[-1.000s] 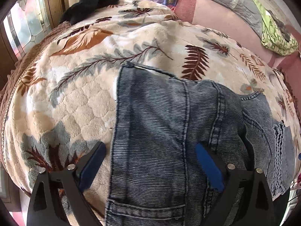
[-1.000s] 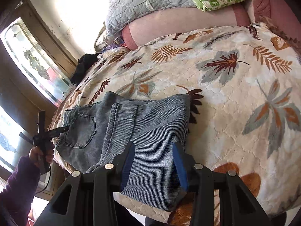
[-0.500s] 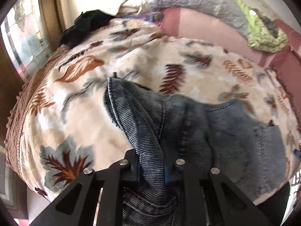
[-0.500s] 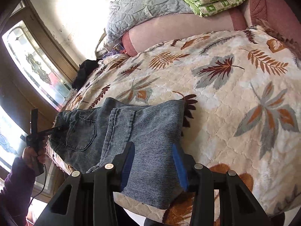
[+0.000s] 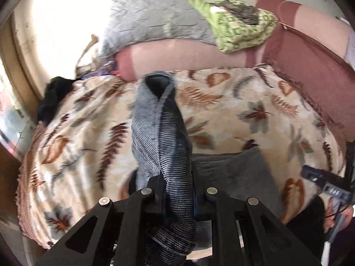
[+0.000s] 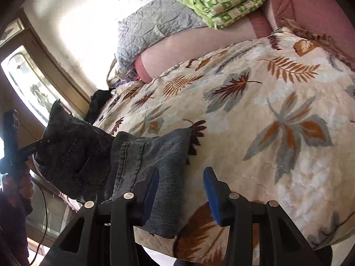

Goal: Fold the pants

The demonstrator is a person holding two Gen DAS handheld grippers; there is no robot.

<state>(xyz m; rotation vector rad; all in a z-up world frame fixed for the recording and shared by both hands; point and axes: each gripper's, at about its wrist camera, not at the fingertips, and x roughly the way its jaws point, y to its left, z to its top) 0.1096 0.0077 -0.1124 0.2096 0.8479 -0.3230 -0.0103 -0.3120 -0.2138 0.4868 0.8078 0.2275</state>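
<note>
Daylight from left window [image 6: 33, 88], wall [image 5: 62, 22] blown out; left view motion-blurred; fisheye bending, dark corners.

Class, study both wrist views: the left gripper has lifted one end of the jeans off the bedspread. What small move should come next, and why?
Probably carry the left gripper across toward the folded end near the open right gripper. It is shut on the jeans, whose waist end hangs raised above the leaf-print bedspread while the other end lies flat, so laying it over would complete a fold.
</note>
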